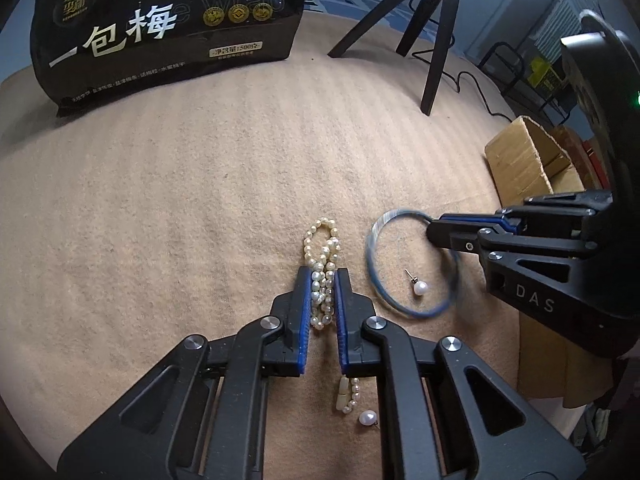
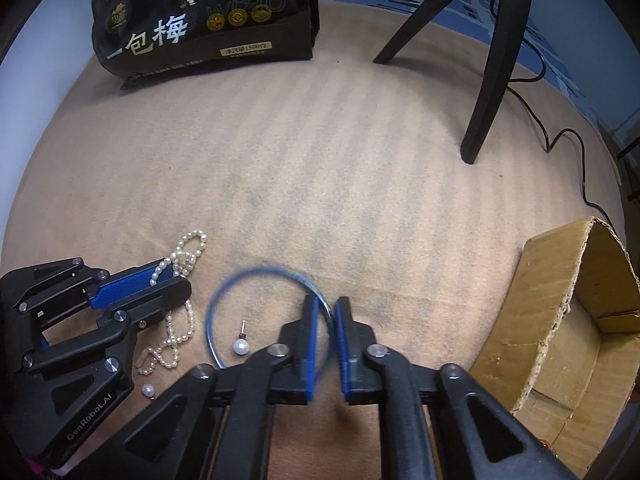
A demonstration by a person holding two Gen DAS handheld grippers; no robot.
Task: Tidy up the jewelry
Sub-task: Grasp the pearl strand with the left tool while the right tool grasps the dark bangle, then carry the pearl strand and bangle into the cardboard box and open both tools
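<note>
A pearl necklace [image 1: 322, 276] lies bunched on the tan cloth [image 1: 180, 200]. My left gripper [image 1: 323, 280] straddles it, jaws a little apart with the pearls between the blue pads. It also shows in the right wrist view [image 2: 176, 272] with the necklace [image 2: 180, 320]. A blue bangle [image 1: 412, 264] lies right of it, blurred. My right gripper [image 2: 326, 306] has the bangle's rim [image 2: 248, 276] between its narrowly parted fingers; whether it grips it is unclear. A pearl stud earring [image 1: 418, 286] lies inside the bangle. A second pearl stud [image 1: 368, 417] lies near the necklace's end.
A black snack bag [image 1: 168, 28] stands at the back left. A black tripod [image 1: 436, 40] with a cable stands at the back right. An open cardboard box [image 2: 568, 320] sits at the right edge of the cloth.
</note>
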